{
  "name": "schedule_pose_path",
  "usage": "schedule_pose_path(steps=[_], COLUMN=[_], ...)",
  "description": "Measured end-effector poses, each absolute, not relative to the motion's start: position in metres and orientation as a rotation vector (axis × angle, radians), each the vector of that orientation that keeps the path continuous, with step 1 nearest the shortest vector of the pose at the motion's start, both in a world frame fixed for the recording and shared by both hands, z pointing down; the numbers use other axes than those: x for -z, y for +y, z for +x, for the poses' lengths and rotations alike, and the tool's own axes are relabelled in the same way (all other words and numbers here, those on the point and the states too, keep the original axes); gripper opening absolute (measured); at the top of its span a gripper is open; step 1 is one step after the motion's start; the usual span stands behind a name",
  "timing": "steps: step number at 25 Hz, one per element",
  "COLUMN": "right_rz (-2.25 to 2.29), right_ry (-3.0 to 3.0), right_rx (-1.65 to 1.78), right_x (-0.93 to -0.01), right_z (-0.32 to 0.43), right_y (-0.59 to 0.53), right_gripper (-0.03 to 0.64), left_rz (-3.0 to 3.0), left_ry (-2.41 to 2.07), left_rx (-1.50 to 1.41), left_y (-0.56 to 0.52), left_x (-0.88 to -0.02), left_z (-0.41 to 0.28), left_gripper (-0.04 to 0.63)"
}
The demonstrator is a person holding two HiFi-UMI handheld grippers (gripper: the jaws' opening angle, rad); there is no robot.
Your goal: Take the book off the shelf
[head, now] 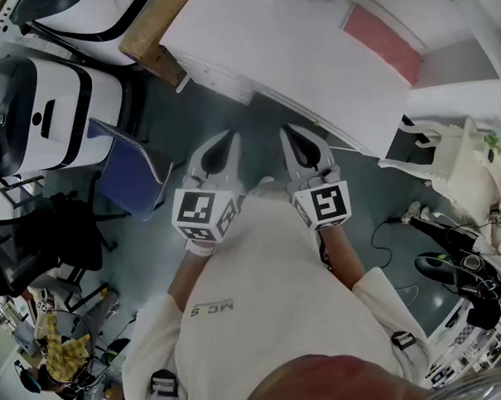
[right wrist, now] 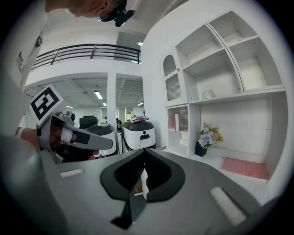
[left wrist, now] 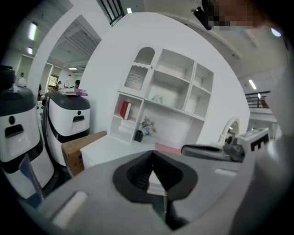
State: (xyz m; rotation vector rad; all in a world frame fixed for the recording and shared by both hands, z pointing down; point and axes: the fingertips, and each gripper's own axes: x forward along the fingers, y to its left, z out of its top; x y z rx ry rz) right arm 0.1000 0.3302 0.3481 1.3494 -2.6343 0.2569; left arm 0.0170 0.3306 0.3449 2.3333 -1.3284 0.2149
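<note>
You hold the left gripper (head: 219,153) and right gripper (head: 307,149) side by side before your chest, aimed toward the white surface (head: 294,52), both sets of fingers (head: 197,161) closed, holding nothing.

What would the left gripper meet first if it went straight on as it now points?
Probably the white shelf, near the flower pot low in it; the left gripper looks down on the table, so it likely passes above. Depth is unclear.
</note>
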Motion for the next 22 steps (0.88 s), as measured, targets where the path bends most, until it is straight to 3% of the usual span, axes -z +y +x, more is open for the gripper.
schedule_pose_path(steps=[10, 15, 22], right_rz=[1.388, 1.425, 1.432], right_ry=[-2.611, -2.764, -2.753], right_rx=[-0.342, -0.641, -0.553], right_x=[-0.345, -0.346, -0.348], right_z=[0.155, 0.166, 0.188], right_y=[0.425, 0.424, 0.414], right_gripper=[-0.002, -0.003, -0.003], left_rz=[2.333, 2.402, 2.399], left_ry=[-1.295, -1.344, -1.351], left_rx=[-0.279, -0.28, -0.264], left_y=[0.423, 0.421, 0.422], left_x=[-0.347, -0.328, -0.33], left_z=[0.07, 0.072, 0.093], left_gripper=[0.0, 0.0, 0.0])
